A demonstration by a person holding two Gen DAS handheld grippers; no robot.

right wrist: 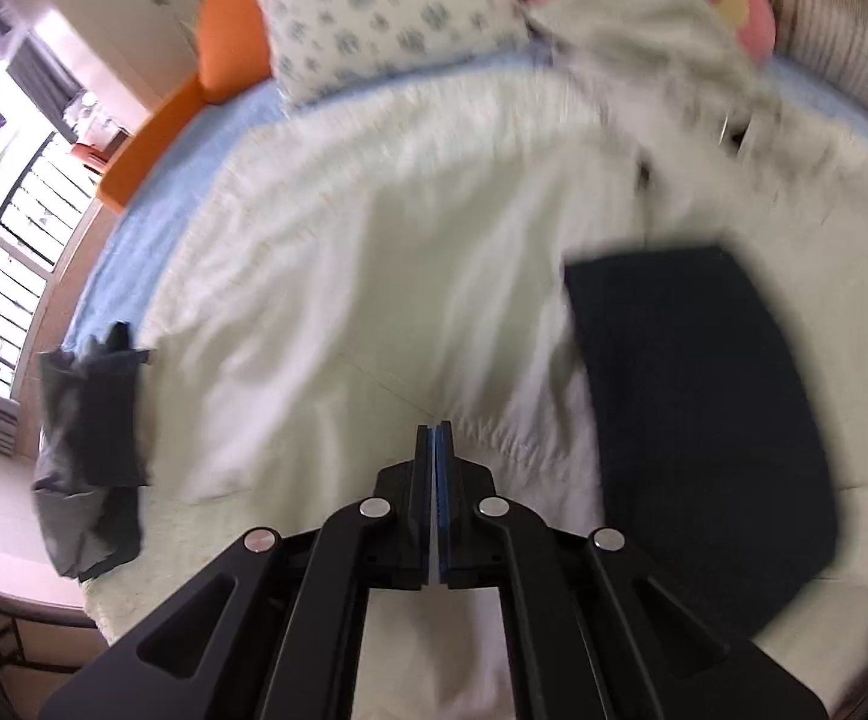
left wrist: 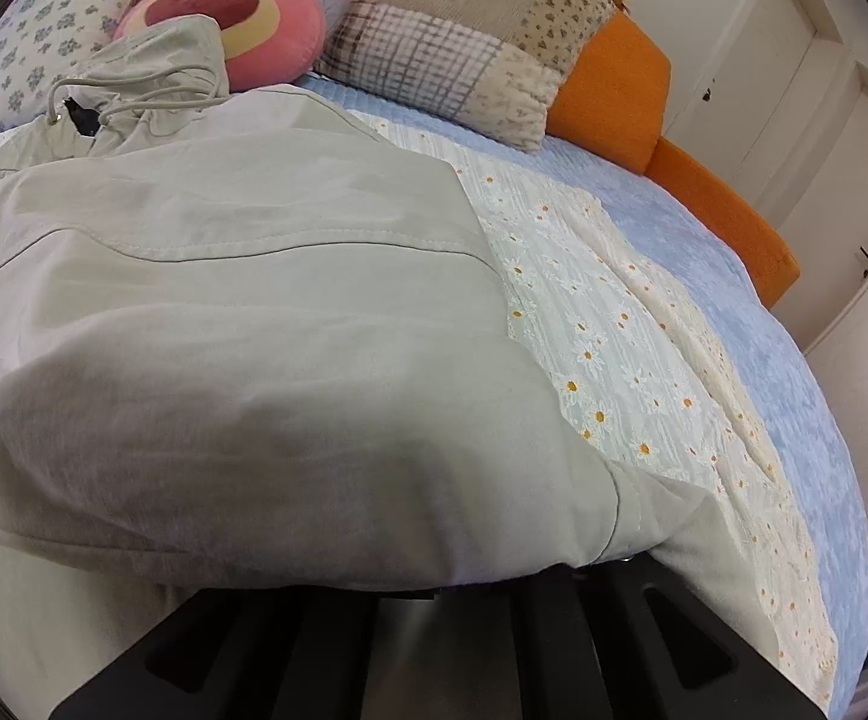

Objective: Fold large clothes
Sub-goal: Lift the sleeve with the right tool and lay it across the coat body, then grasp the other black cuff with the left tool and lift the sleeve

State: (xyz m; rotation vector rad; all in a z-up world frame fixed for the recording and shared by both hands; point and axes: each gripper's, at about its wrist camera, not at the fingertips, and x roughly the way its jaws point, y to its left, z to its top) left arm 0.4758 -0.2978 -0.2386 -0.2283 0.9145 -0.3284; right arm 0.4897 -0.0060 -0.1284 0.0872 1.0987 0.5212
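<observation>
A pale beige hooded jacket [left wrist: 242, 312] with a drawstring hood [left wrist: 152, 78] lies spread on the bed. Its near part rises and drapes over my left gripper [left wrist: 428, 606], hiding the fingers. Only the black body shows below, and the cloth bunches there as if pinched. In the blurred right wrist view the jacket [right wrist: 374, 252] fills the middle. My right gripper [right wrist: 434, 427] is shut, its blue pads together and its tips at a seam of the jacket. I see no cloth between them. A dark navy shape [right wrist: 704, 420] lies over the jacket to the right; I cannot tell what it is.
The jacket rests on a cream daisy-embroidered cloth [left wrist: 614, 348] over a blue bedspread [left wrist: 704, 252]. A pink plush [left wrist: 242, 12], a patchwork pillow [left wrist: 458, 42] and a floral pillow [right wrist: 386, 6] stand at the head. The orange bed frame [left wrist: 716, 204] runs alongside. A dark grey garment [right wrist: 92, 450] sits at the bed's edge.
</observation>
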